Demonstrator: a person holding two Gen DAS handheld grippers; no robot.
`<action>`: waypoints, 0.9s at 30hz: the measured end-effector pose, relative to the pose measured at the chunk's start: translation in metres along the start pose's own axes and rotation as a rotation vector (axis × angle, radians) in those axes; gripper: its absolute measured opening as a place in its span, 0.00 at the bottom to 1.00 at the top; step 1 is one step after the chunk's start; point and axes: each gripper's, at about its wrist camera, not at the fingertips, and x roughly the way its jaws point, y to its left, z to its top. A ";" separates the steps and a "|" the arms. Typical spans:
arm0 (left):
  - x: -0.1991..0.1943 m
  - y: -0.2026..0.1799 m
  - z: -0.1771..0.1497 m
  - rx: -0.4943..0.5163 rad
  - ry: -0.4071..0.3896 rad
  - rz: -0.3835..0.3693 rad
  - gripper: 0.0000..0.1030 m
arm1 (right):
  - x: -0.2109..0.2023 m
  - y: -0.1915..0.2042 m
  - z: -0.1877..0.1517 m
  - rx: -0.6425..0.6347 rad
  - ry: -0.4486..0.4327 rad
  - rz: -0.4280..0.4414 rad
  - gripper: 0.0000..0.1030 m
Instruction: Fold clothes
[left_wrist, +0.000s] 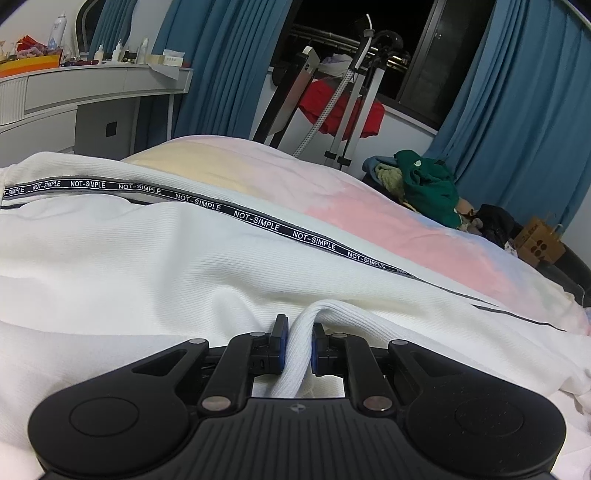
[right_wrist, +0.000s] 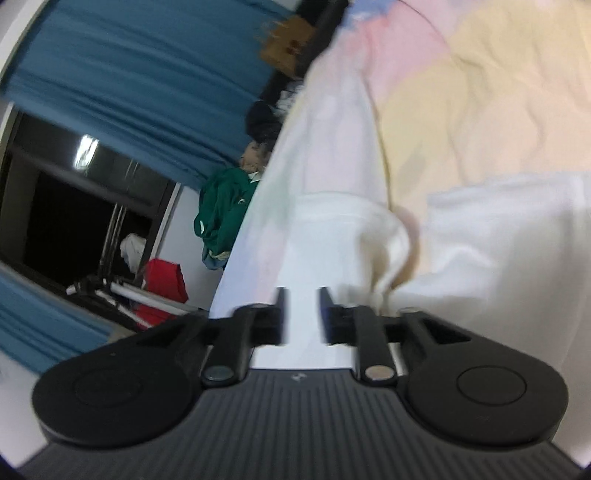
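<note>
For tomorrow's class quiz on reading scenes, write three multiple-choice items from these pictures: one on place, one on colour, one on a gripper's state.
1. Where does the green garment lie?
A beyond the bed's far edge, by the curtain
B on the dresser
C between gripper fingers

2. The curtains are:
A red
B blue
C yellow

3. The left gripper is:
A wide open
B out of view
C shut on the white garment

Answers: 1 A, heaped past the bedspread; 2 B, blue folds flank the window; 3 C, a fold is pinched between its pads.

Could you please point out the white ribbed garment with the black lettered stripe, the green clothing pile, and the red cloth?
White ribbed garment (left_wrist: 147, 258): left wrist view, broad front panel.
Green clothing pile (left_wrist: 428, 184): left wrist view, middle fold.
Red cloth (left_wrist: 325, 103): left wrist view, draped centre.
</note>
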 end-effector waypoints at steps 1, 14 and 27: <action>0.000 0.000 0.000 0.002 0.000 0.002 0.12 | 0.000 -0.004 -0.001 0.022 0.001 0.002 0.56; 0.005 0.002 0.000 -0.005 -0.001 -0.007 0.12 | 0.071 0.012 0.012 -0.243 -0.003 -0.181 0.08; -0.006 0.012 0.009 -0.038 -0.020 -0.095 0.11 | 0.007 0.177 0.023 -0.555 -0.289 0.205 0.05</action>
